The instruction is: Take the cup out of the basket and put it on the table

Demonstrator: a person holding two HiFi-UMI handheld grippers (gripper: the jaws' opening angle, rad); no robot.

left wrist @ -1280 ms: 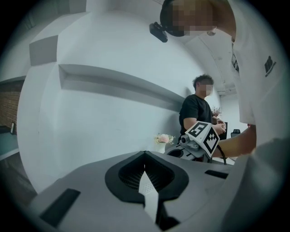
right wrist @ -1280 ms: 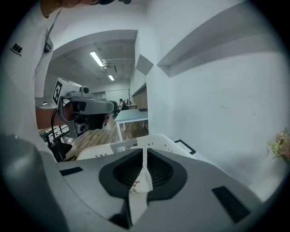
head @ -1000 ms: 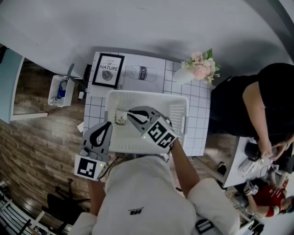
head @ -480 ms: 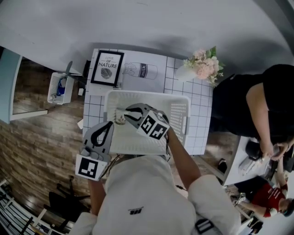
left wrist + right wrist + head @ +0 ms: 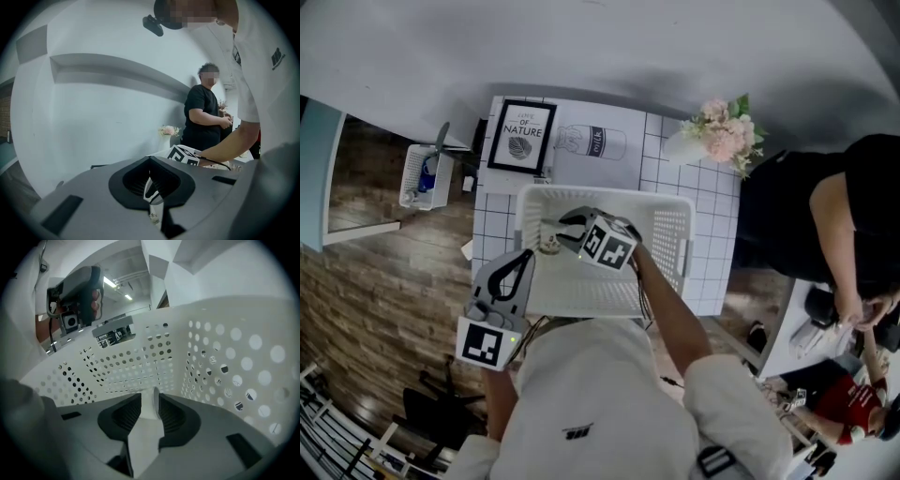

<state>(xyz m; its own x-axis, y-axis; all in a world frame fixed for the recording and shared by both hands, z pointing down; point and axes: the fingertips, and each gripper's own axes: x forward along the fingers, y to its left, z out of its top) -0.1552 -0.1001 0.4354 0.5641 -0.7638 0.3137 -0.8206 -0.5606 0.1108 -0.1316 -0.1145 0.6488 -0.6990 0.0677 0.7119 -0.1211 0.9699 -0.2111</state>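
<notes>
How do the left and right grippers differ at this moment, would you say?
The right gripper reaches inside the basket, jaws closed on the white wall of the cup. The left gripper hangs outside the basket's left rim, jaws together and empty. Both carry a marker cube.

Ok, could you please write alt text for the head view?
Seen from above, the right gripper reaches into a white basket on a tiled table and grips a small cup. The left gripper hangs shut outside the basket.

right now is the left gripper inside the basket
No, the left gripper sits outside the basket, by its near-left corner.
</notes>
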